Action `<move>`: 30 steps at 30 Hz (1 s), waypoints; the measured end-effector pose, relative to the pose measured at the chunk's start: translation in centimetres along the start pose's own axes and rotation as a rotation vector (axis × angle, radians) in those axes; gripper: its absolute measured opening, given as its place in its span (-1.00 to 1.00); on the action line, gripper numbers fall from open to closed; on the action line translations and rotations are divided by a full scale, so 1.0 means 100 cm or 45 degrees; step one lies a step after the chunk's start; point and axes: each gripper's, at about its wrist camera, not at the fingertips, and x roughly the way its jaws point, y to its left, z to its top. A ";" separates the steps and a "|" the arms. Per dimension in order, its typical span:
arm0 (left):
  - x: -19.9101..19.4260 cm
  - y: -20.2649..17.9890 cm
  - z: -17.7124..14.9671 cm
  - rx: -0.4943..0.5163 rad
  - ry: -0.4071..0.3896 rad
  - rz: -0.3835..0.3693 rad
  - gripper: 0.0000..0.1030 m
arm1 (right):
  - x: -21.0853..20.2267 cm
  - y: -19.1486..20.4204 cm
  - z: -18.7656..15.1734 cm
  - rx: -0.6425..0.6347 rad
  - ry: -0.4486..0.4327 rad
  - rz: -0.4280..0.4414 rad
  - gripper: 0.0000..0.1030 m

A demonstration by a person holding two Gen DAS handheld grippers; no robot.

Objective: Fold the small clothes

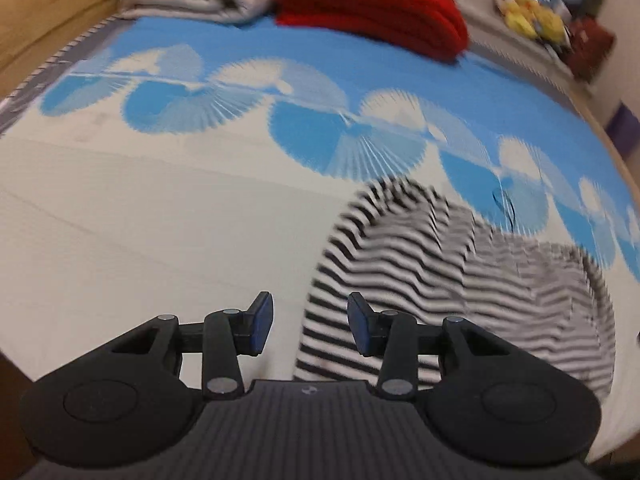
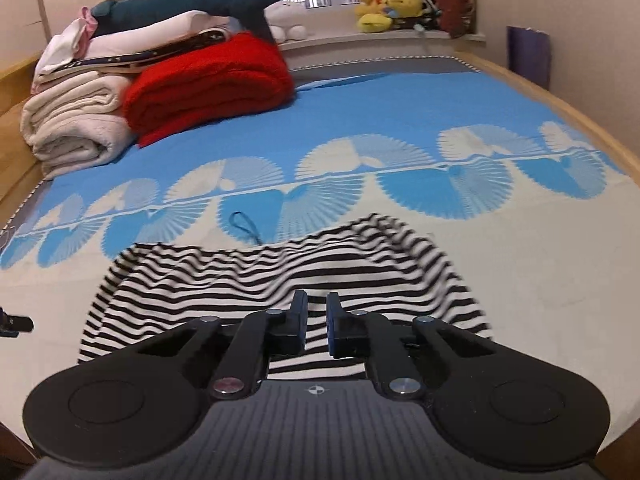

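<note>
A black-and-white striped garment [image 1: 440, 264] lies rumpled on the bed, right of centre in the left wrist view and in the near middle of the right wrist view [image 2: 248, 280]. My left gripper [image 1: 310, 324] is open and empty, its jaws wide apart over the garment's left edge. My right gripper [image 2: 316, 320] hovers over the garment's near edge with a narrow gap between its blue pads [image 2: 331, 332]; no cloth shows between them.
The bed [image 2: 500, 260] has a blue and cream fan-patterned cover. A folded red blanket [image 2: 208, 80], white blankets [image 2: 76, 120] and a shark plush [image 2: 192, 6] are stacked at the back left. Yellow plush toys [image 2: 388, 6] sit on the window ledge. A wooden bed frame [image 1: 36, 36] borders the left.
</note>
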 end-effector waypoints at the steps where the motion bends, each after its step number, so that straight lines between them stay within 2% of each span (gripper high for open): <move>1: -0.008 0.004 0.002 -0.025 -0.035 0.007 -0.11 | 0.002 0.006 -0.001 -0.003 0.004 0.011 -0.82; 5: -0.034 0.024 0.003 -0.099 -0.134 -0.026 -0.08 | 0.017 0.043 -0.011 -0.063 0.031 0.075 -0.79; 7: -0.032 0.027 0.003 -0.072 -0.114 0.012 -0.08 | 0.023 0.063 -0.018 -0.109 0.045 0.111 -0.79; 11: -0.016 0.032 0.003 -0.015 -0.008 0.105 -0.08 | 0.037 0.103 -0.033 -0.197 0.081 0.182 -0.79; 22: -0.014 0.058 0.002 -0.046 0.037 0.137 -0.08 | 0.067 0.170 -0.056 -0.274 0.157 0.272 -0.79; 30: -0.017 0.077 0.005 -0.103 0.041 0.131 -0.08 | 0.089 0.225 -0.094 -0.410 0.275 0.464 -0.79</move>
